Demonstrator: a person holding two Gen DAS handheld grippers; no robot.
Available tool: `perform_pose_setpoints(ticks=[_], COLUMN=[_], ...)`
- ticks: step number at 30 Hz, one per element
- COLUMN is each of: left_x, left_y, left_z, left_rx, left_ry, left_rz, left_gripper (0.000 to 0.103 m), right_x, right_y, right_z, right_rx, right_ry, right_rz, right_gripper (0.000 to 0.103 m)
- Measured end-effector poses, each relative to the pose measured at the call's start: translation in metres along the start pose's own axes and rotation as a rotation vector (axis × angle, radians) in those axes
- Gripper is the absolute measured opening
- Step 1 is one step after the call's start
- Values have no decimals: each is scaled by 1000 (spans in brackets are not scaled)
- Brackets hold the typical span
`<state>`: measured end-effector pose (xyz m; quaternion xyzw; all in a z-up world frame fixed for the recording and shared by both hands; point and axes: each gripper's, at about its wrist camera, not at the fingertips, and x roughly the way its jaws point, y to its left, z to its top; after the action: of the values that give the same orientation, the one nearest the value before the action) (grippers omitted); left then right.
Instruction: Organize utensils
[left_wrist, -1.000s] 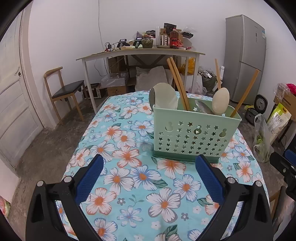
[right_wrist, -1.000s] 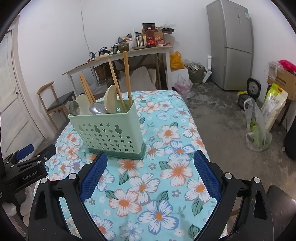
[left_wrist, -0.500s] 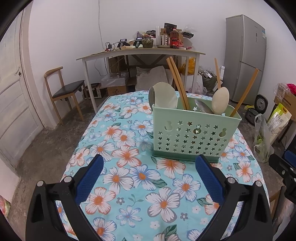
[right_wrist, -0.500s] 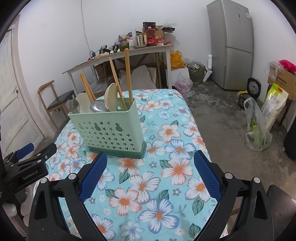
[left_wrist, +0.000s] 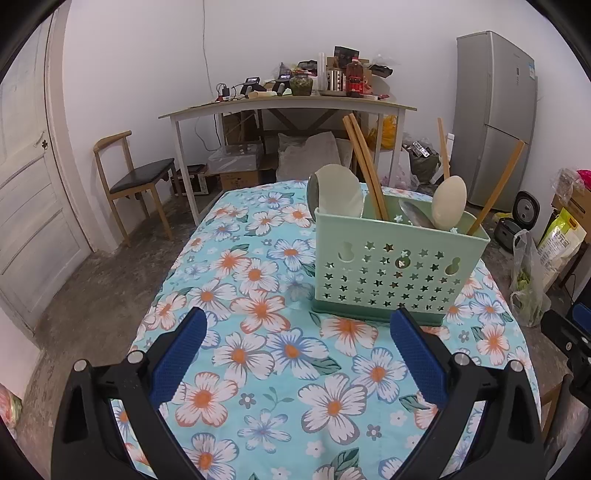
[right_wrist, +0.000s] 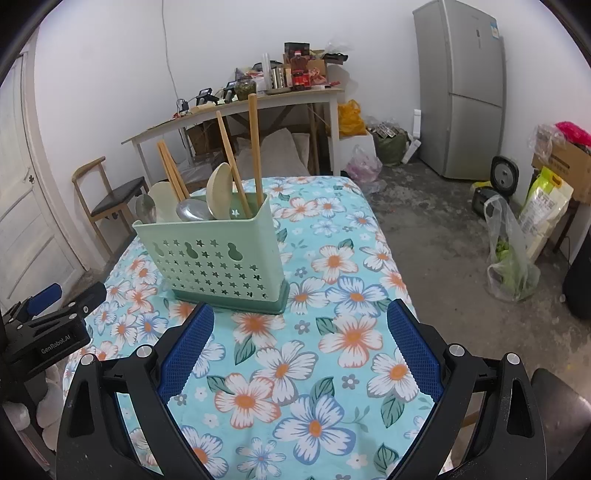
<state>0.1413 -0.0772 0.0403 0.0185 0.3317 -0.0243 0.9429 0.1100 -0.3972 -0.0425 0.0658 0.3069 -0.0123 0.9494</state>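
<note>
A pale green utensil holder (left_wrist: 397, 266) with star cut-outs stands on the flowered tablecloth (left_wrist: 258, 302); it also shows in the right wrist view (right_wrist: 218, 258). It holds wooden chopsticks (left_wrist: 365, 170), pale spoons (left_wrist: 448, 201) and a metal spoon (right_wrist: 192, 210). My left gripper (left_wrist: 295, 354) is open and empty, low over the cloth in front of the holder. My right gripper (right_wrist: 299, 347) is open and empty, near the holder's right front corner. The left gripper's body (right_wrist: 48, 332) shows at the left edge of the right wrist view.
A cluttered desk (left_wrist: 288, 107) stands behind the table, a wooden chair (left_wrist: 136, 177) to its left, a white door (left_wrist: 26, 206) at far left. A grey fridge (right_wrist: 461, 88) stands at the back right. Bags (right_wrist: 513, 258) and boxes lie on the floor right.
The right gripper has drifted slightly so the holder sits a little further right in its view. The left gripper has barely moved. Both stay open.
</note>
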Motion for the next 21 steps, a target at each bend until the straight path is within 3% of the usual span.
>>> perform_pose_setpoints(ticks=[10,21], left_x=[0,-1], left_y=[3,27], left_z=[1,0], left_rx=[1,-37], left_ry=[-1,-1], left_rz=[22,121], left_gripper=[97,97], right_x=[1,2], right_y=[-2,-8], right_z=[1,2], right_rx=[2,1], right_ry=[3,-9], right_rz=[-8,-44], right_gripper=[91,91])
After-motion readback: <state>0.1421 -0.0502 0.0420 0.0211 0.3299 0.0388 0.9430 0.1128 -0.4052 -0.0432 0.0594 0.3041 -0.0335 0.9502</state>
